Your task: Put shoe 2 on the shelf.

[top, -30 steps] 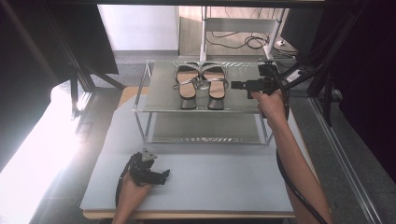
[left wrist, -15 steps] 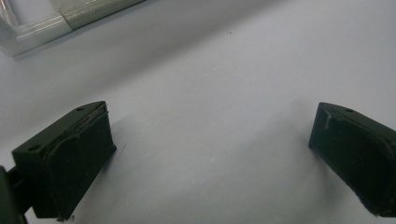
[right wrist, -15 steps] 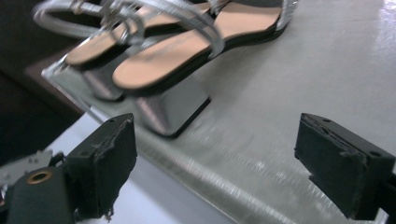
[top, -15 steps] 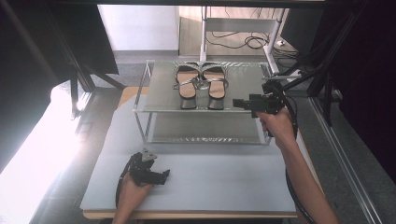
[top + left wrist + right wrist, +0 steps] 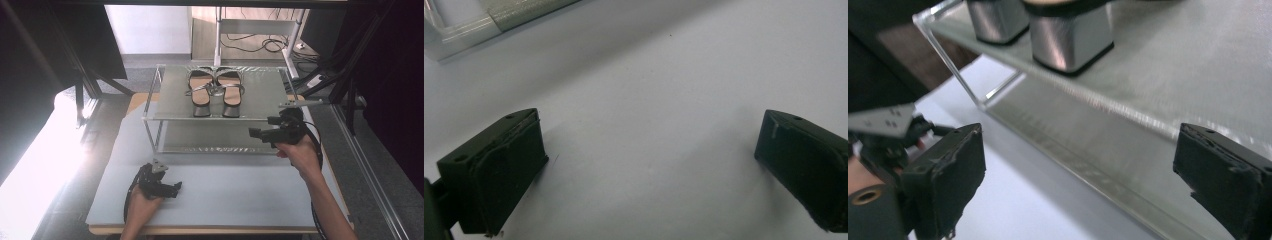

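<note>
A pair of black strappy sandals (image 5: 216, 90) with square silver block heels (image 5: 1068, 42) stands on the top shelf of a clear rack (image 5: 260, 97). My right gripper (image 5: 256, 133) hovers at the rack's front right corner, below the top shelf's level, open and empty; its own view (image 5: 1078, 175) looks along the shelf edge toward the heels. My left gripper (image 5: 175, 189) rests low over the grey mat near the table's front left, open with nothing between its jaws (image 5: 649, 165).
The rack has a lower shelf (image 5: 215, 135) and metal corner posts (image 5: 150, 130). A grey mat (image 5: 225, 190) covers the table in front of it. Dark frame struts (image 5: 345, 75) stand at the right, and cables (image 5: 250, 45) lie on the floor behind.
My right gripper has drawn back from the top shelf beside the sandals, down and toward me, to the rack's front right corner. The left gripper has stayed put.
</note>
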Demonstrator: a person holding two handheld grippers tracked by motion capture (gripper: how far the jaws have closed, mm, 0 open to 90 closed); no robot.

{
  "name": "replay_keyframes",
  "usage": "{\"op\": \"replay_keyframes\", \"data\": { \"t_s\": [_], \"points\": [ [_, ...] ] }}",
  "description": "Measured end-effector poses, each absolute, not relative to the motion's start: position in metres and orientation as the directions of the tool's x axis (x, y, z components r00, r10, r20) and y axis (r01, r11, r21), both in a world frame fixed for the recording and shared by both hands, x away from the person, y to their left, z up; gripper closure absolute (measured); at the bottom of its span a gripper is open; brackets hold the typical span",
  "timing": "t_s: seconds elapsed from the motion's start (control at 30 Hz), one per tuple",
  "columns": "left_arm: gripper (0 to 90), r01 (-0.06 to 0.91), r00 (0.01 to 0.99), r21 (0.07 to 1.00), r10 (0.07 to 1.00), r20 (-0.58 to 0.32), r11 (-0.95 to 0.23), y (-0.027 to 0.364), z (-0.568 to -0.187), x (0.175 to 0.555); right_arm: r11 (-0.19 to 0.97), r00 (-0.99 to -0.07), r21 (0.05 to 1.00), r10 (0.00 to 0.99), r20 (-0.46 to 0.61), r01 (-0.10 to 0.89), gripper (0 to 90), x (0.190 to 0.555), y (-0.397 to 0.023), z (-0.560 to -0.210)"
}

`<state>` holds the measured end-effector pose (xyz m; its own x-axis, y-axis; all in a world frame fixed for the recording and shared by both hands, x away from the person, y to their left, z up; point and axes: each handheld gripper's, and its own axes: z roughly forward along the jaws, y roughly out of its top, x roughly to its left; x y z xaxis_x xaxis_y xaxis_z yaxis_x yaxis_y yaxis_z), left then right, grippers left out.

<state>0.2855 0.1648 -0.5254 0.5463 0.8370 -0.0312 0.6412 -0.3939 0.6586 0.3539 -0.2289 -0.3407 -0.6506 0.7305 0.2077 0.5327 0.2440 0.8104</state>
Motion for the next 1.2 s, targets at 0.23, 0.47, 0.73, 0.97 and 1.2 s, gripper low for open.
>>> {"op": "replay_keyframes", "data": {
  "t_s": [0.23,0.47,0.73,0.97,1.2],
  "points": [
    [0.0,0.641,0.546,0.659,0.838,-0.031,-0.393,0.165,-0.525,0.285,0.307,-0.681,0.812,0.718,0.144,0.496,2.2,0.328,-0.236,-0.360],
    [0.0,0.640,0.545,0.661,0.838,-0.031,-0.392,0.165,-0.526,0.285,0.311,-0.691,0.810,0.707,0.152,0.497,1.3,0.318,-0.245,-0.377],
    [0.0,0.639,0.544,0.663,0.838,-0.030,-0.391,0.165,-0.526,0.285,0.329,-0.685,0.800,0.716,0.136,0.502,0.0,0.307,-0.250,-0.404],
    [0.0,0.640,0.545,0.661,0.838,-0.029,-0.393,0.165,-0.526,0.285,0.354,-0.687,0.808,0.722,0.085,0.471,0.0,0.296,-0.251,-0.432],
    [0.0,0.640,0.545,0.661,0.838,-0.030,-0.392,0.165,-0.526,0.285,0.375,-0.677,0.807,0.735,0.042,0.456,0.0,0.286,-0.255,-0.466]
  ]
}}
